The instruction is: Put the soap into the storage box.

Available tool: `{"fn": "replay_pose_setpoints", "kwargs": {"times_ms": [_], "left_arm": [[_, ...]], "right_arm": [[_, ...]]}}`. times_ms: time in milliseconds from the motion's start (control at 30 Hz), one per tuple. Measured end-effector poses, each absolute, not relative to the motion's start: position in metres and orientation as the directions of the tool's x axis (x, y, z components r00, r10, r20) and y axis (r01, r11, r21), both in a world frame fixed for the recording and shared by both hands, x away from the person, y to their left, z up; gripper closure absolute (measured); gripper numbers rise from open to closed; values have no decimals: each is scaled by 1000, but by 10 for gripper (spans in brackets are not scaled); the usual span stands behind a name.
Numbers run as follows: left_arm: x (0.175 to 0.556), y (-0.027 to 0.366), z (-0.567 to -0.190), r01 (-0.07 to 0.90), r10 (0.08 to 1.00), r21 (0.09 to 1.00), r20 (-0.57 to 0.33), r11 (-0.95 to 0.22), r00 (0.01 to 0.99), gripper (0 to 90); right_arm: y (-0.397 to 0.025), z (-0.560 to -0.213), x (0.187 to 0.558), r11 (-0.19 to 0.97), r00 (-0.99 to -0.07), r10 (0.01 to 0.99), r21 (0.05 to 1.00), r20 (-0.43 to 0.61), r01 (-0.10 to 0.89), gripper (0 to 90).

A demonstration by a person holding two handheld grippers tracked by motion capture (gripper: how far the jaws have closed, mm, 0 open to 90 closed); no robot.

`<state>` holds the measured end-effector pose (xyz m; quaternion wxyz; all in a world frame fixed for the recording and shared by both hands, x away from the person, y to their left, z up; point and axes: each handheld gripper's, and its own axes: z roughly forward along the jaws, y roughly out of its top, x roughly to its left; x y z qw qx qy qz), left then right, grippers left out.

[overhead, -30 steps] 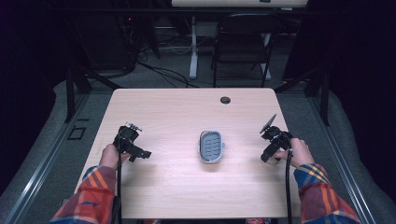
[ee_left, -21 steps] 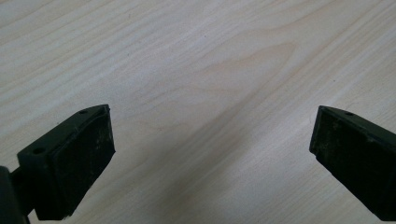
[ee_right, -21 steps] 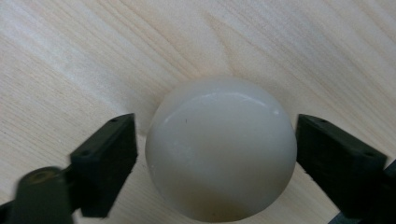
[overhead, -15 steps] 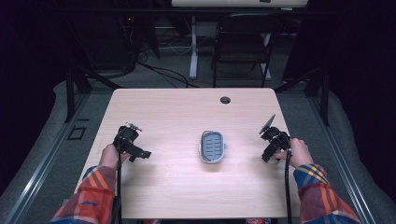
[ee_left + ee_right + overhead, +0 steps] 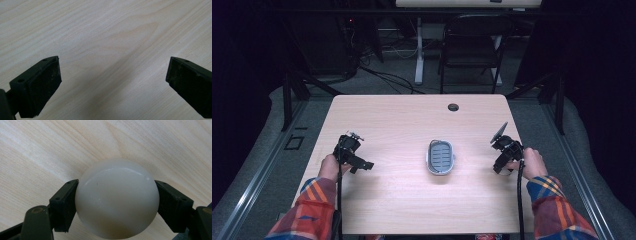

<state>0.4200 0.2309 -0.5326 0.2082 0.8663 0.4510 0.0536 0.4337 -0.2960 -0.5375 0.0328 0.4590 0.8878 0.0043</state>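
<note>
Right claw (image 5: pixel 117 202) has a grip: both jaws press flat against the sides of a smooth white ball (image 5: pixel 117 198), one jaw on each flank, the ball bulging well past them. A ball is round, so no long axis and no pointing direction to call. In the high view the right claw (image 5: pixel 504 150) sits near the right edge of the tabletop (image 5: pixel 402 115), the ball there hidden behind it. Left claw (image 5: pixel 112 82) is spread wide with nothing between the jaws, bare wood below; in the high view it (image 5: pixel 357 159) hangs over the left side. Between the two lies a grey oval dish (image 5: pixel 440 157), long axis running near to far.
</note>
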Motion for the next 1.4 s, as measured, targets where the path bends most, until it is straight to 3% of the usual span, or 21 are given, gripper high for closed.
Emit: {"fn": "replay_pose_setpoints", "kwargs": {"times_ms": [133, 267, 300, 433, 467, 600, 733, 1200, 1233, 1400], "left_arm": [[420, 231, -533, 758, 803, 409, -95, -507, 588, 0], [420, 231, -532, 758, 802, 410, -95, -508, 589, 0], [420, 231, -532, 759, 803, 409, -97, -506, 588, 0], [420, 231, -532, 758, 802, 409, -96, -508, 589, 0], [420, 231, -532, 758, 802, 409, -96, -508, 589, 0], [420, 231, -532, 758, 802, 408, -95, -509, 590, 0], [420, 231, -532, 758, 803, 408, -95, -508, 589, 0], [419, 231, -532, 758, 804, 411, -94, -506, 587, 0], [419, 231, -532, 760, 805, 410, -95, -505, 586, 0], [419, 232, -531, 756, 802, 408, -91, -511, 591, 0]], "right_arm": [[-296, -534, 432, 565, -563, 825, 76, -48, 822, 242], [-296, -529, 432, 587, -584, 809, 53, -57, 808, 242], [-295, -533, 428, 549, -548, 836, 125, -44, 827, 243], [-292, -525, 430, 597, -594, 802, 49, -64, 801, 243], [-291, -531, 427, 555, -554, 831, 120, -43, 823, 243], [-288, -524, 429, 603, -600, 797, 50, -68, 796, 243], [-284, -524, 426, 598, -596, 801, 89, -55, 796, 243], [-270, -515, 424, 641, -638, 768, 58, -62, 766, 244], [-268, -519, 421, 606, -605, 795, 115, -46, 787, 243], [-263, -515, 424, 641, -638, 768, 86, -59, 763, 243]]}}
